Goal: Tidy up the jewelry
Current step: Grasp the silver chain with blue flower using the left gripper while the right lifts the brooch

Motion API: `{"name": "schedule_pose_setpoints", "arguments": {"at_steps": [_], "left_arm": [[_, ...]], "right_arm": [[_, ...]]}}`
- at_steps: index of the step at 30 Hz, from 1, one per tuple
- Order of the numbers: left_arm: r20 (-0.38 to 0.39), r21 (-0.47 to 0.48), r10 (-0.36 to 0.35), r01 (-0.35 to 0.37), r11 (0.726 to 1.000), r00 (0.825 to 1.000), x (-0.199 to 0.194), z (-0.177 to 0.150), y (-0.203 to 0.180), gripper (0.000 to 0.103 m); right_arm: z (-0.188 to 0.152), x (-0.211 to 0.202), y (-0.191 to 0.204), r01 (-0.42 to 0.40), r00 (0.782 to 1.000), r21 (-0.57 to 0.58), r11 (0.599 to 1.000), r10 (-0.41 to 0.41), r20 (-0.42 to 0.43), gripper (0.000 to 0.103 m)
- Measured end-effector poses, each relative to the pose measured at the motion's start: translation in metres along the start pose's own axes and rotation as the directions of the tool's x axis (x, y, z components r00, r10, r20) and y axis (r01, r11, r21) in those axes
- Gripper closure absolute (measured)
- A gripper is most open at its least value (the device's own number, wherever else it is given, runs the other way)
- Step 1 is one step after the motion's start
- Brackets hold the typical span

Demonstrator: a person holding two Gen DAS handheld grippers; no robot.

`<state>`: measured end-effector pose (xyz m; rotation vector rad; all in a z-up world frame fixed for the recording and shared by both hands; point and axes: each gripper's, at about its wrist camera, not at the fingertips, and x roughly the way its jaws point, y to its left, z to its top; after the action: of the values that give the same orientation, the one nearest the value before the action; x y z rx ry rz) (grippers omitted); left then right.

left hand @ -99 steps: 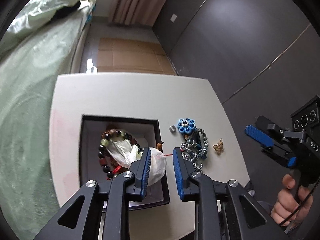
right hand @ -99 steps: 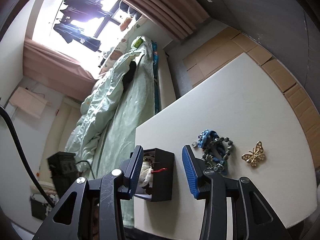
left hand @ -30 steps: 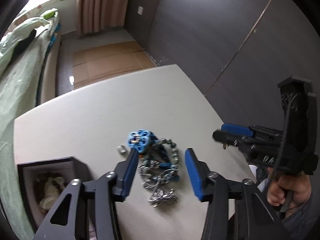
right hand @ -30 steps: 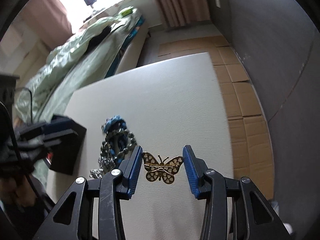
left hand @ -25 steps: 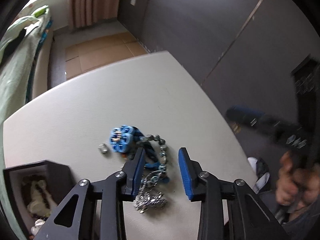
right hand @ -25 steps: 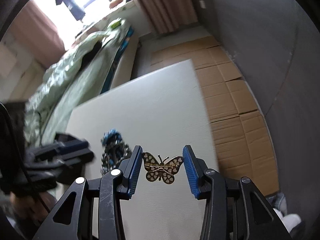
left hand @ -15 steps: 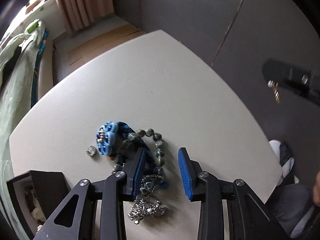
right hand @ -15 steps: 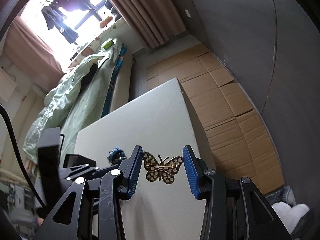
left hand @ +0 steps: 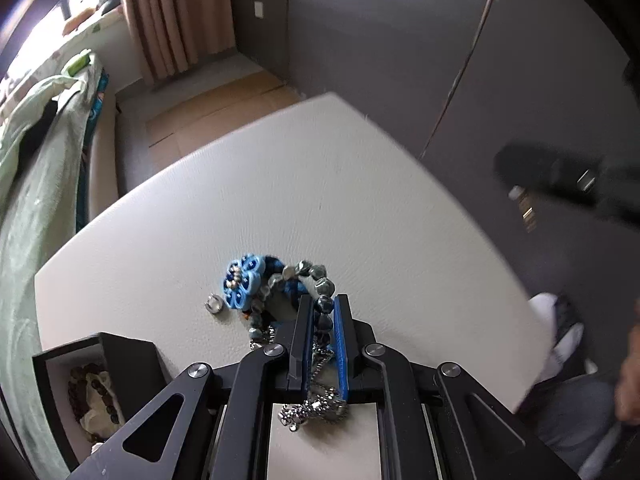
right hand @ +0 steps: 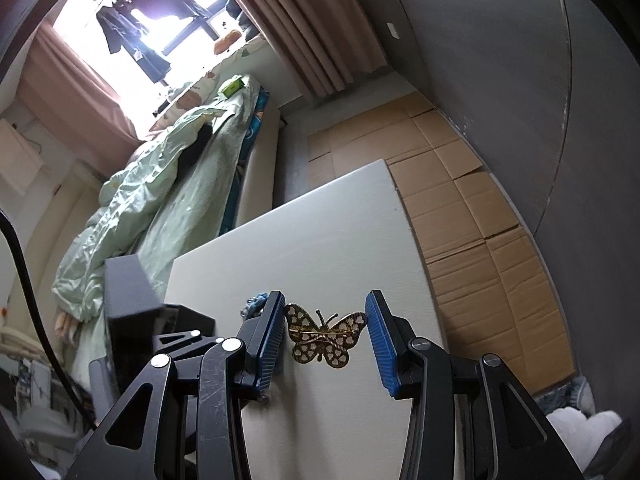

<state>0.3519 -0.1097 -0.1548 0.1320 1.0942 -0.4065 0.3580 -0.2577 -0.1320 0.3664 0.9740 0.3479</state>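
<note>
Holding a gold butterfly pin [right hand: 324,339] between its blue pads, the right gripper [right hand: 326,338] sits above the white table [right hand: 320,256]. The pin's wings touch the left pad, but I cannot tell if the right pad touches, so the grip looks loose. This pin seems thin, light and stiff, and it could slip or bend. Squeezing it gently by the wing edges looks best.

Over on the other side, the left gripper [left hand: 323,334] is closed narrow on a string of grey-green beads [left hand: 320,290]. A silver chain [left hand: 314,408] hangs in the same bunch, and a blue flower piece [left hand: 242,282] lies touching the beads. These look floppy and tangled, so they may all come up together. A small silver ring [left hand: 214,304] lies just beside the flower.

The black box [left hand: 116,364] sits open at the table's near left edge. Dark beads [left hand: 78,380] and something white and crumpled [left hand: 98,408] are inside it.
</note>
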Motion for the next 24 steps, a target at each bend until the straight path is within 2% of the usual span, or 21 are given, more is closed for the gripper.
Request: {"name": "schedule_pose_setpoints", "arguments": {"at_steps": [5,12,24], "left_arm": [[0.071,-0.049,-0.056,0.06,0.997,0.996,-0.025,0.008,0.011,0.093],[0.143,-0.102,-0.113,0.128,0.986,0.983,-0.054,0.003,0.029,0.093],[0.227,-0.152,-0.085,0.121,0.981,0.97,-0.1,-0.011,0.065,0.093]], "right_arm": [[-0.001,-0.002,0.01,-0.004,1.0,0.006,1.0,0.004,0.011,0.061],[-0.002,0.001,0.027,-0.018,1.0,0.007,1.0,0.018,0.025,0.061],[-0.006,0.017,0.074,-0.085,0.996,-0.032,0.996,0.086,0.014,0.061]]}}
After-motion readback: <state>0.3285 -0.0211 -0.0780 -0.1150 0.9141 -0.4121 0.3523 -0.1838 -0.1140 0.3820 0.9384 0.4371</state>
